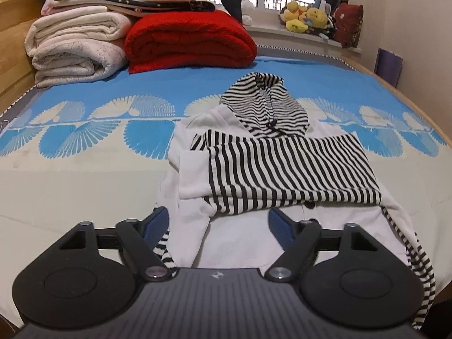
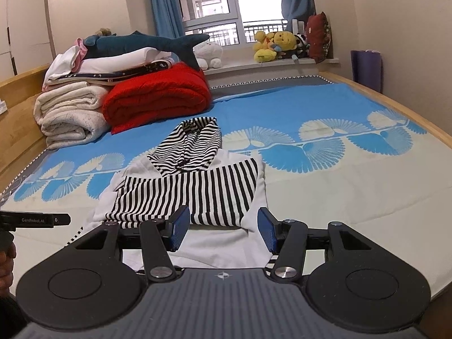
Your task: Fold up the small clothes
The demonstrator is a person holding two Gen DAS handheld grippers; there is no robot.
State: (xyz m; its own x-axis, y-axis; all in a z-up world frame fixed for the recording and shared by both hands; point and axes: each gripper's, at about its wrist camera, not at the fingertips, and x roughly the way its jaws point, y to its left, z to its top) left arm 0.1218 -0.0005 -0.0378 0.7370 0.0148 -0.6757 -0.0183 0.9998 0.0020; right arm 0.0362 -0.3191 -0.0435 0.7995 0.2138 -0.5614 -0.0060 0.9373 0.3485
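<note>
Plainly, the left claw point(image 1: 217, 226) stands with its blue pads apart over the near white hem of the small hoodie point(image 1: 271, 163), gripping nothing; whether the pads brush the cloth I cannot tell. The right claw point(image 2: 221, 230) likewise gapes, empty, above the hem's other side. Both striped sleeves lie folded across the white body, and the striped hood point(image 1: 265, 107) points away toward the red blanket point(image 1: 189, 39). The garment rests on the bed point(image 1: 84, 175), near its front edge. The risk, as I judge it: pinching only the top layer, or the bedsheet with it, would drag the crossed sleeves askew when the hem is lifted toward the hood.
</note>
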